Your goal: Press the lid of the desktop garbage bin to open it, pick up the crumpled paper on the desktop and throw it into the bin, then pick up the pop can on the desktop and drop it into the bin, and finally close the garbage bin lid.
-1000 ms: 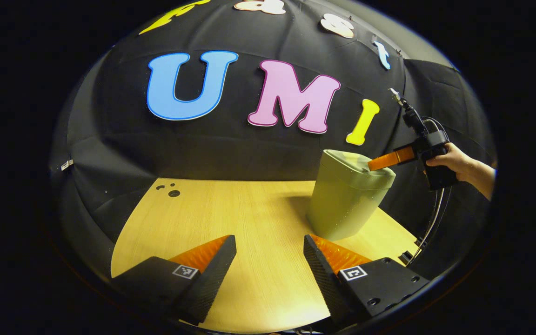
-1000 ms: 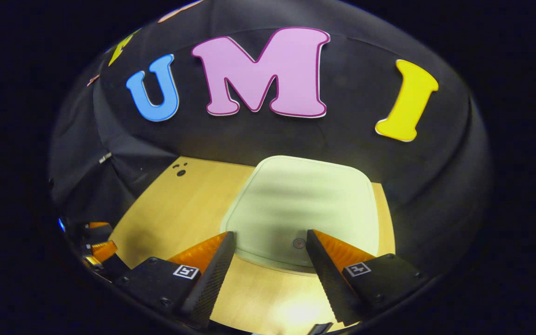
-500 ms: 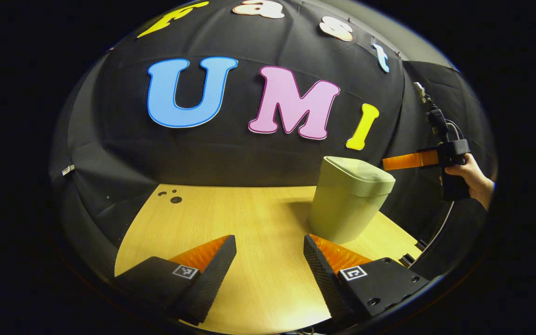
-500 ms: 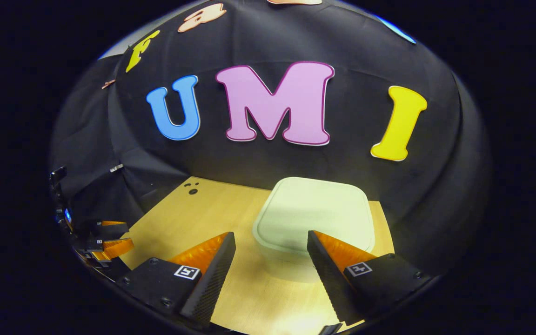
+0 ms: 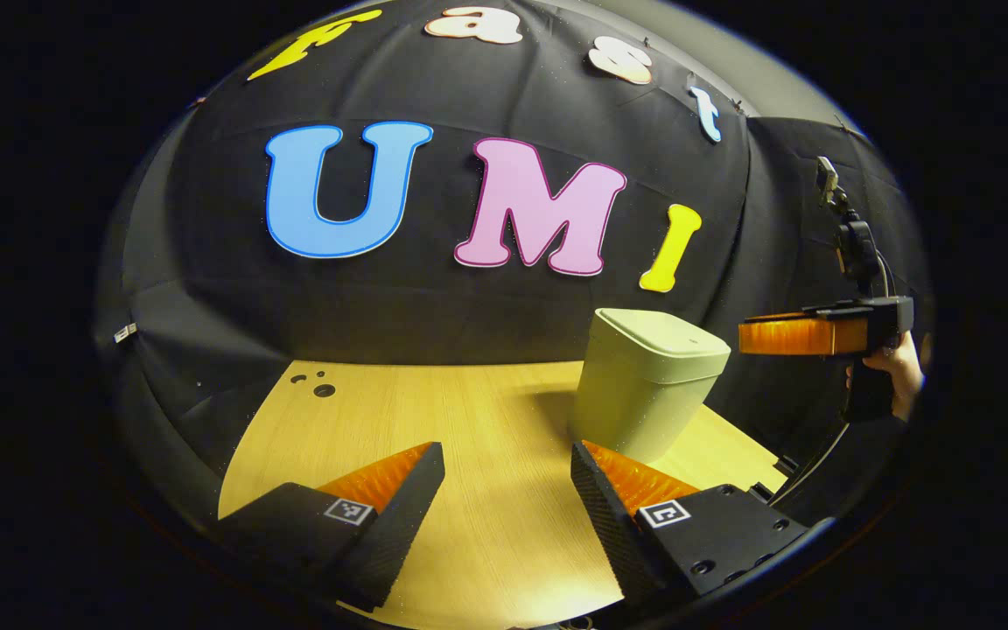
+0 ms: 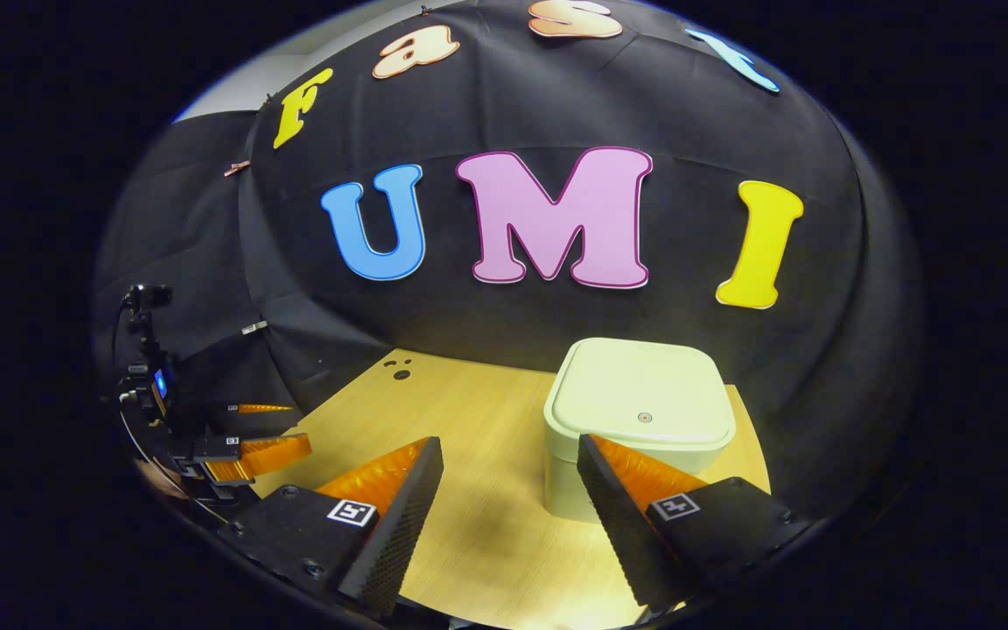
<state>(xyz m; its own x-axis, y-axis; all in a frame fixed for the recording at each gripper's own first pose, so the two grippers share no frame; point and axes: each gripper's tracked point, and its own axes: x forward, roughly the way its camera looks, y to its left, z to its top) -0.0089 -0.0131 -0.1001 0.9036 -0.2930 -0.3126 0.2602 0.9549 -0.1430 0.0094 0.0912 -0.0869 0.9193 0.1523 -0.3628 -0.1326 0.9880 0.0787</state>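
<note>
Two tongs: left tongs (image 5: 507, 499) at lower centre of the left gripper view, released, nothing between the fingers; right tongs (image 6: 509, 494) at lower centre of the right gripper view, also spread and empty.
Bin: garbage bin (image 6: 635, 429) at centre right of the right gripper view, standing upright on the tabletop (image 6: 469, 420); lid (image 6: 640, 404) lies flat and looks closed.
Bin, other view: right of centre in the left gripper view, garbage bin (image 5: 644, 381), with the right tongs at far right, level with the lid and apart from it.
Paper, can: not located on the bare wood I can see; cannot say if they are in the bin.
Risk 1: judged, lid may not be latched; a second press could spring it open.
Risk 2: bin sits near the tabletop's right edge; a sideways knock could slide it off.
Open room: wide bare wood to the left of the bin; black cloth wall close behind it.
</note>
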